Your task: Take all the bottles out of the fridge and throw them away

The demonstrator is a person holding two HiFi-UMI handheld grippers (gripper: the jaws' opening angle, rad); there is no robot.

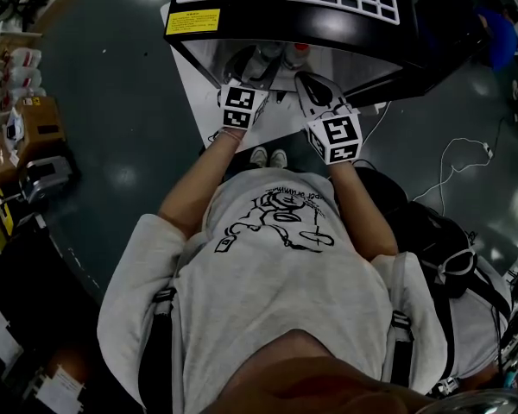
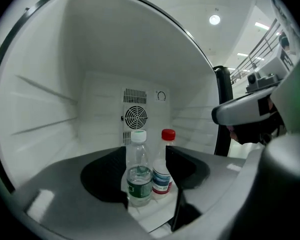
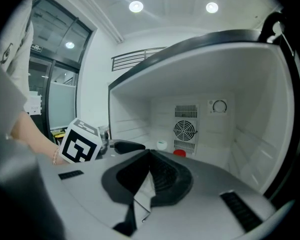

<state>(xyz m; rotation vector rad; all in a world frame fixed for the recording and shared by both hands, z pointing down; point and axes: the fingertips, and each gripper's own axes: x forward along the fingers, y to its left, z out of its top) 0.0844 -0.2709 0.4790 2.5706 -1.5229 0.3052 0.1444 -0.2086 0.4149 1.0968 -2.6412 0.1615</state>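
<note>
Two bottles stand side by side on the white floor of the small black fridge (image 1: 242, 26). One is clear with a white cap and a green label (image 2: 138, 176), the other has a red cap and a blue label (image 2: 163, 173). My left gripper (image 2: 146, 159) is open at the fridge mouth. Both bottles show in the gap between its jaws, and the pads do not press on them. My right gripper (image 3: 149, 156) is shut and empty, just right of the left one. Only the white cap (image 3: 161, 144) and the red cap (image 3: 179, 153) show over its jaws.
A round fan grille (image 2: 136, 117) sits in the fridge's back wall. The fridge door (image 1: 198, 102) hangs open at the left. Boxes (image 1: 26, 128) line the left edge of the dark floor, a white cable (image 1: 453, 158) lies at the right, and a black bag (image 1: 432, 231) sits beside me.
</note>
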